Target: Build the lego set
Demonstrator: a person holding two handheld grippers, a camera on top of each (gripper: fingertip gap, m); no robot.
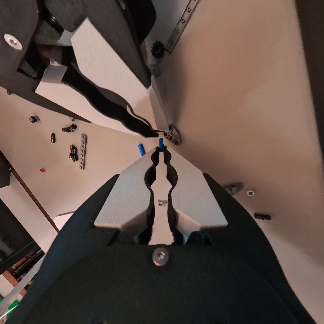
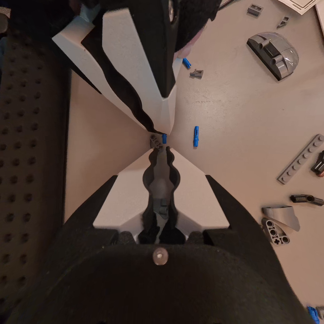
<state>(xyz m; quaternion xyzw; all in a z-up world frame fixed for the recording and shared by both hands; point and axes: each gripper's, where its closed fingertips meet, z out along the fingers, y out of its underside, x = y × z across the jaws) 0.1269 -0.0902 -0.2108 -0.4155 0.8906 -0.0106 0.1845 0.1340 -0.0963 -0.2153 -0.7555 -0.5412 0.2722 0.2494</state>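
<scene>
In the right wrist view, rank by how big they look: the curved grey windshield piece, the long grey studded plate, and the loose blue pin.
1. Curved grey windshield piece
2. Long grey studded plate, longer but much narrower, so nearly tied
3. Loose blue pin, clearly smallest

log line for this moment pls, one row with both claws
left claw: shut on blue pin | right claw: shut on grey curved beam | pin tip near beam hole, not seated | spare blue pin on table
</scene>
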